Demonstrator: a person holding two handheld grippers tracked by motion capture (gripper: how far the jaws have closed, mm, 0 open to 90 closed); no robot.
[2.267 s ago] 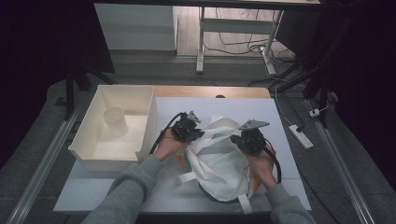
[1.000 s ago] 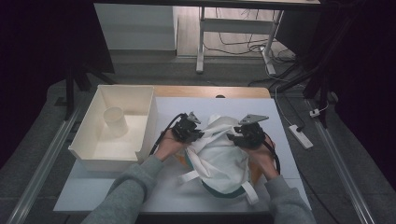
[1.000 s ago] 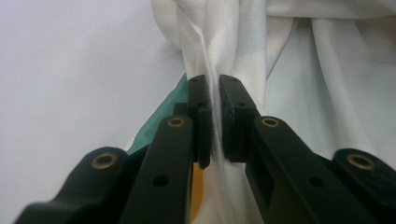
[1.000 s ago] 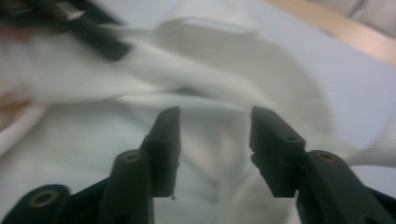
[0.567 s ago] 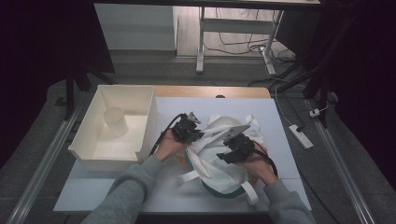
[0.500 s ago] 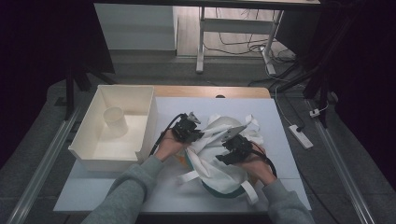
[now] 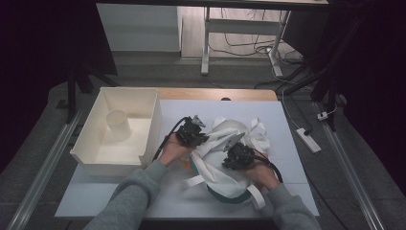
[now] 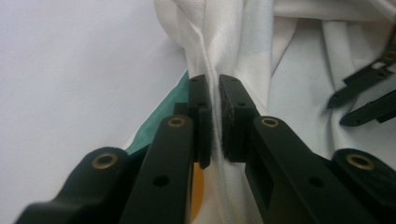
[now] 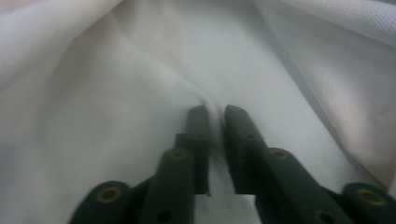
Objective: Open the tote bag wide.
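A crumpled white cloth bag [image 7: 225,153] with straps lies mid-bench [image 7: 287,120]. The left gripper [image 8: 212,116] pinches a fold at its 9 o'clock edge; the right gripper [image 9: 212,126] nips cloth near 5 o'clock. At 9 o'clock stands a white bin [image 7: 95,153] holding a cup [image 7: 118,123]

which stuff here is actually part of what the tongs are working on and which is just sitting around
In use:
white cloth bag, with loose straps, bunched on the table
left tongs, shut on a fold of it
right tongs, pinching its fabric

Lying about:
white bin
cup inside the bin
power strip on the floor
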